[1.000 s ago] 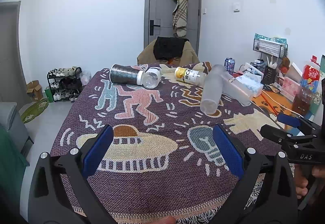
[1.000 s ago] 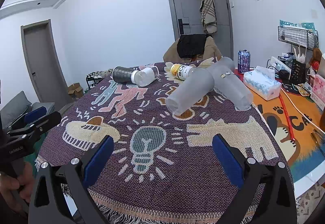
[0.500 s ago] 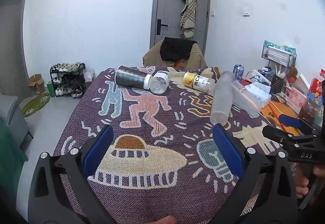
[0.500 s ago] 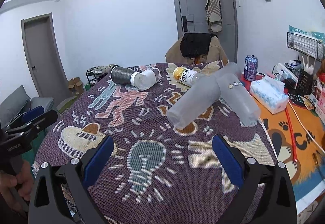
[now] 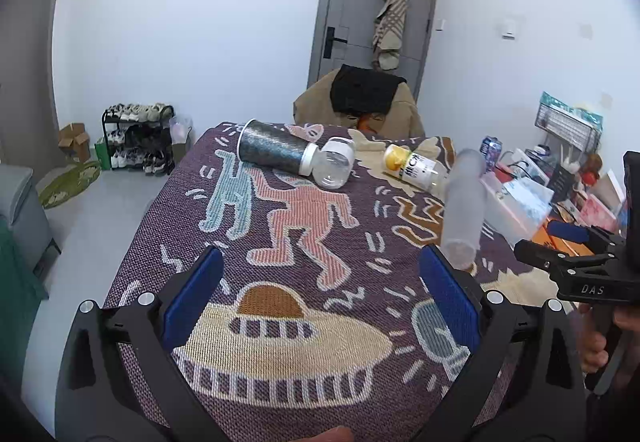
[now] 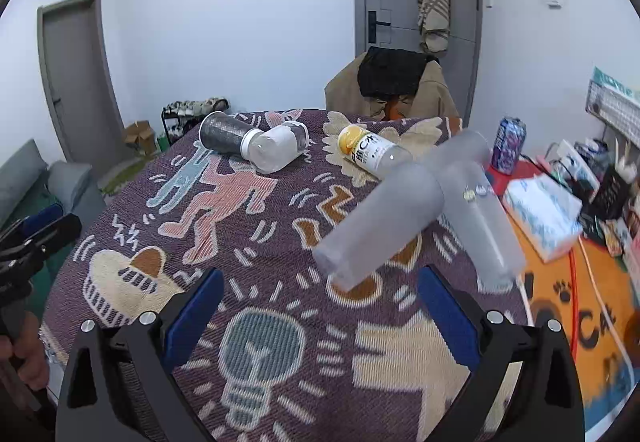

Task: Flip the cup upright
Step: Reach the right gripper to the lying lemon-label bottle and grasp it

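Two frosted clear cups lie on their sides on the patterned tablecloth (image 6: 280, 382), crossed over each other. The nearer frosted cup (image 6: 380, 230) (image 5: 464, 209) points its mouth toward me. The second frosted cup (image 6: 484, 226) lies behind it to the right. My right gripper (image 6: 320, 318) is open just short of the nearer cup's mouth, nothing between its blue pads (image 6: 196, 314). My left gripper (image 5: 320, 306) is open over the tablecloth (image 5: 280, 342), with the cup ahead and to its right. The right gripper (image 5: 568, 242) also shows at the left wrist view's right edge.
A dark glittery cup (image 6: 224, 131), a clear jar (image 6: 276, 149) and a yellow-capped bottle (image 6: 368, 149) lie on their sides at the table's far end. A tissue box (image 6: 544, 209), a can (image 6: 508, 143) and clutter fill the right side. A chair (image 6: 400, 81) stands behind the table.
Both grippers have moved forward over the table, so the cups look larger and nearer. The cups themselves have not moved. Both grippers stay open.
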`<action>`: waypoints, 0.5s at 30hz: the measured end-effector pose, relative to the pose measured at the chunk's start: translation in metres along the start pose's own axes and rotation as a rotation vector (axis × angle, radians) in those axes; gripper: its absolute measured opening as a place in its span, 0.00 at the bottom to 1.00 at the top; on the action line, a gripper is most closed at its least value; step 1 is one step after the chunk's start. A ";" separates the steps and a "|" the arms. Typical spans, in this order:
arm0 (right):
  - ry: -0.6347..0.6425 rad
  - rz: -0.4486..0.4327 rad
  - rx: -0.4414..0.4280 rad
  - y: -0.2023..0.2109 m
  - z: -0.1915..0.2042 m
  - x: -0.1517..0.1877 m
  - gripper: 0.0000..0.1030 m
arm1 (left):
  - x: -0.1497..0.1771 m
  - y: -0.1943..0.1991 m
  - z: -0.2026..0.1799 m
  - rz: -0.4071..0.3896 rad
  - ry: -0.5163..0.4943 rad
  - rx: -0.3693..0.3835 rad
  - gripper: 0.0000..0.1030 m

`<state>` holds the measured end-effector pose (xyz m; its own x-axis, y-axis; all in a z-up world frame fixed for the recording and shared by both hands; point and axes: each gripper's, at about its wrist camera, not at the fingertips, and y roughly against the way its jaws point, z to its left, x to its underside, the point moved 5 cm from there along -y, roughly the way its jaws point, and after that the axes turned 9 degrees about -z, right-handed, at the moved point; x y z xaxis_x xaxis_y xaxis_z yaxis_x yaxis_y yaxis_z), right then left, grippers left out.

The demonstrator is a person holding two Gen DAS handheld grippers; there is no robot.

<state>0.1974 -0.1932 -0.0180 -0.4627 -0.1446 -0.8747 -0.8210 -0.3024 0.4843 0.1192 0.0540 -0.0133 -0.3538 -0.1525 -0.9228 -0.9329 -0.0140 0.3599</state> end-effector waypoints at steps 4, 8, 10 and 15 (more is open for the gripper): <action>0.065 0.012 0.007 -0.019 0.001 -0.018 0.93 | -0.004 -0.014 0.008 0.020 0.019 -0.007 0.94; 0.117 0.039 0.020 -0.043 -0.002 -0.036 0.92 | -0.009 -0.025 0.018 0.035 0.041 -0.017 0.94; 0.144 0.053 0.027 -0.055 -0.005 -0.044 0.92 | -0.011 -0.031 0.021 0.041 0.051 -0.025 0.94; 0.223 0.086 0.024 -0.085 -0.007 -0.064 0.91 | -0.017 -0.049 0.034 0.056 0.101 -0.064 0.94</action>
<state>0.2988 -0.1645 -0.0034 -0.4483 -0.3746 -0.8116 -0.7904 -0.2581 0.5556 0.1690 0.0910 -0.0198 -0.3934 -0.2534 -0.8838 -0.9046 -0.0648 0.4213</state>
